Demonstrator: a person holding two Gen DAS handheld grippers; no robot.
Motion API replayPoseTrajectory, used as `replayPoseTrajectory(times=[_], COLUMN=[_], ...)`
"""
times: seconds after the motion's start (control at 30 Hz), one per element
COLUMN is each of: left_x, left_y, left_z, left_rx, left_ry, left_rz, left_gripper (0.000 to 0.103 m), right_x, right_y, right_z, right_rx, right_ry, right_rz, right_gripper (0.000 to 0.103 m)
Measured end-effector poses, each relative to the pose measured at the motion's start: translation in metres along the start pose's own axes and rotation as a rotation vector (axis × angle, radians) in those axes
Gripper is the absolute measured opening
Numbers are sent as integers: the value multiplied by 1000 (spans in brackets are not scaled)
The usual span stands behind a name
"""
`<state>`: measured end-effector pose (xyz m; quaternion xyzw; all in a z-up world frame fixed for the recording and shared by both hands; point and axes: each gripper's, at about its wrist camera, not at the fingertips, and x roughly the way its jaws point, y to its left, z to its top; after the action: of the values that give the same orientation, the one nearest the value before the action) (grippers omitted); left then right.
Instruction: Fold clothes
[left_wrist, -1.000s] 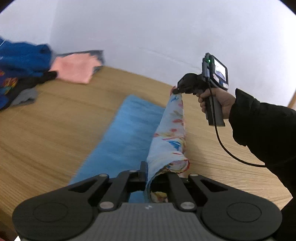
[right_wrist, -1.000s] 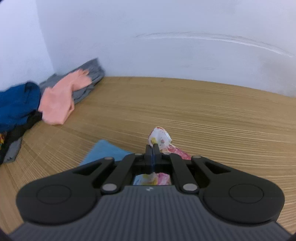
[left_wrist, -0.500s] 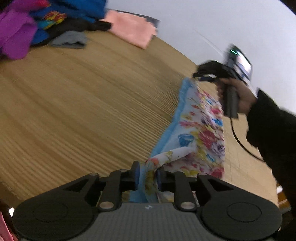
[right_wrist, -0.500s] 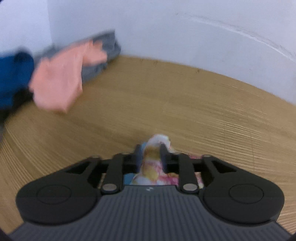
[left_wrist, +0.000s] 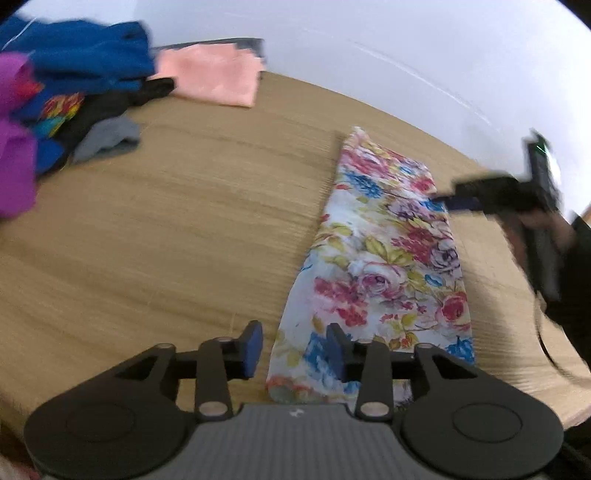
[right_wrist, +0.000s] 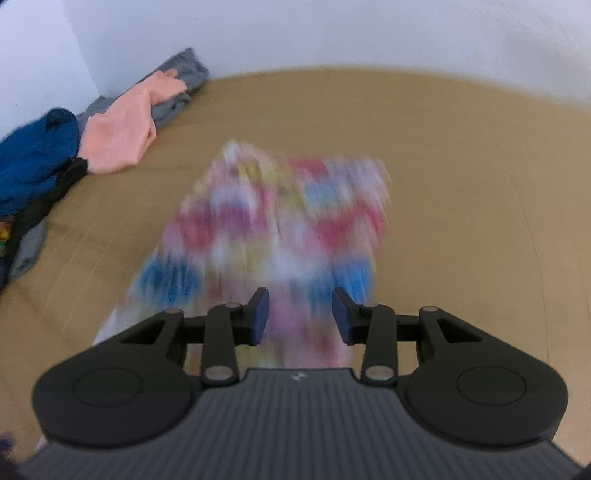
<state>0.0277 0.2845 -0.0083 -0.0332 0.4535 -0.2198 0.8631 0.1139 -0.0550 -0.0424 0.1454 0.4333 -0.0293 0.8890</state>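
From the left wrist I see my left gripper (left_wrist: 293, 347) at the bottom of the frame with its jaws opening, gripping nothing; the near left corner of the floral cloth (left_wrist: 384, 258) lies between and under the 2 blue pads (left_wrist: 253, 349), none pressing on it. The cloth lies flat as a long strip on the wooden table (left_wrist: 166, 221), running from lower centre up toward the right. At the right edge the right gripper (left_wrist: 458, 201), blurred, hovers by the cloth's far right edge, held by a hand (left_wrist: 535, 221) in a black sleeve (left_wrist: 576, 280). In the upper left sits a heap: blue garment (left_wrist: 81, 55), purple cloth (left_wrist: 14, 147), black garment (left_wrist: 110, 107), grey piece (left_wrist: 107, 138), and a pink cloth (left_wrist: 214, 77) beside it. From the right wrist, the right gripper (right_wrist: 300, 314) shows jaws opening and free of fabric, the floral cloth (right_wrist: 273, 221) smeared by blur beyond and beneath them. Only this view shows the grey garment (right_wrist: 181, 88) under the pink cloth (right_wrist: 122, 125) against the wall corner; only the left view shows the purple cloth and the hand.
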Motion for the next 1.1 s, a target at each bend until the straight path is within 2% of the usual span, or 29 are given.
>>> replayPoseTrajectory(times=[0.1,0.23,0.3,0.4,0.43,0.57,0.77,0.9,0.93,0.97,1.03,1.1], left_x=[15,33,39,42,42,42,46,36,33,29,22,14], left_y=[-10,-24,-31,-42,-45,-56,-62,-63,-64,-65,-67,-70], left_z=[11,17,17,14,13,3,-9,-13,-15,-17,-23,-30], left_rx=[67,150,175,206,210,281,445,503,518,534,562,586], left_ry=[17,56,74,85,92,122,148,135,132,129,116,98], left_rz=[-19,-14,-8,23,26,5,-69,-139,-158,-177,-199,-211], left_gripper=[42,42,42,42,42,43,44,44,44,45,50,54], right_x=[-41,-82,-89,-89,-87,-83,-76,-68,-67,-68,-71,-74], right_y=[-19,-32,-30,-24,-23,-15,3,10,12,15,23,26], right_z=[-57,-115,-136,-155,-161,-183,-204,-207,-205,-203,-200,-197], right_rx=[116,269,318,320,339,427,565,646,645,629,576,579], right_ry=[47,134,176,209,216,247,223,204,197,188,177,158], right_rz=[94,274,341,408,431,530,579,585,574,551,482,478], right_gripper=[41,43,43,43,40,40,40,38,35,22,8,7])
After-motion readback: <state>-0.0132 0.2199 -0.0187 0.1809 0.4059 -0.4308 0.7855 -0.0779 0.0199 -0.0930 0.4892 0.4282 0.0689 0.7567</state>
